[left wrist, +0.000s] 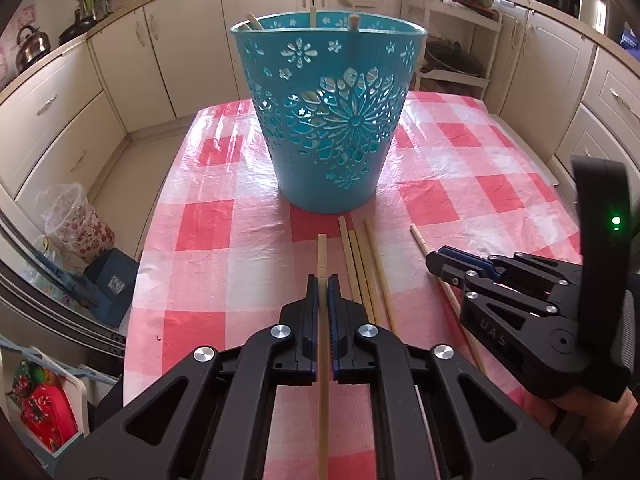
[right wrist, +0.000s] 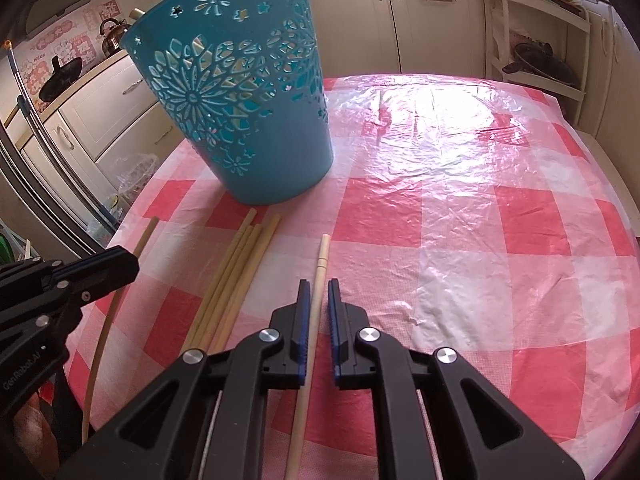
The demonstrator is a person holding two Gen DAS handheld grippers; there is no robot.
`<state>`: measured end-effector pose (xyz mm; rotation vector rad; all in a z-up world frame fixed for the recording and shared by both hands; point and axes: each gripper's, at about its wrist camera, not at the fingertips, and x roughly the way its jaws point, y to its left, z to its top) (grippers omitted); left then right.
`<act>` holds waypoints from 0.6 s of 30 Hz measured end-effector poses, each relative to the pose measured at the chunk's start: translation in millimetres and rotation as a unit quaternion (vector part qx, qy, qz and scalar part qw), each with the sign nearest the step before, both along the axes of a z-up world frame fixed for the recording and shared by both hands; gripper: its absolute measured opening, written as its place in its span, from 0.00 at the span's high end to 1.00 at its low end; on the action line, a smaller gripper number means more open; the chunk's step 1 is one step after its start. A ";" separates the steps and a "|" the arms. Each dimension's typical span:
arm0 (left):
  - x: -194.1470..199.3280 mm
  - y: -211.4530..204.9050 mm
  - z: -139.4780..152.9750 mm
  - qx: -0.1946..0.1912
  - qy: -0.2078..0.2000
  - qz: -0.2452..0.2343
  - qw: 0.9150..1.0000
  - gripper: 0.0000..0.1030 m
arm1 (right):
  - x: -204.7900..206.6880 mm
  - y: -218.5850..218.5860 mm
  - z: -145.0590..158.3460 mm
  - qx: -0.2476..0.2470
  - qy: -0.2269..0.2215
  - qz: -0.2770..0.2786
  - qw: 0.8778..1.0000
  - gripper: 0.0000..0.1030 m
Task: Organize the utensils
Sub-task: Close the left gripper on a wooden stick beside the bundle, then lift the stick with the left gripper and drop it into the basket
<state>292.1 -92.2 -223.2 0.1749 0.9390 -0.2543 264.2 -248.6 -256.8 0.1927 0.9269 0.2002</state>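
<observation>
Bamboo chopstick (left wrist: 322, 256) sat clamped in the closed left gripper (left wrist: 322, 285), its long axis pointing ahead at the teal basket (left wrist: 328, 120). The right gripper (right wrist: 318, 292) straddled another chopstick (right wrist: 320, 272) lying on the checked cloth (right wrist: 460, 240), jaws narrowly apart, not visibly pinching. Loading was under way; next, tip the held stick upright over the rim.

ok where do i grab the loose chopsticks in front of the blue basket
Take an edge stick of the chopsticks at mid-shaft, from straight above, squeezing across its width. They lie flat, side by side on the tablecloth, so only edge sticks offer a free side.
</observation>
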 end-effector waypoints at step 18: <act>-13.5 40.1 75.0 -0.184 -0.014 -0.034 0.982 0.95 | 0.3 5.2 0.5 0.003 -0.004 0.014 1.000 0.80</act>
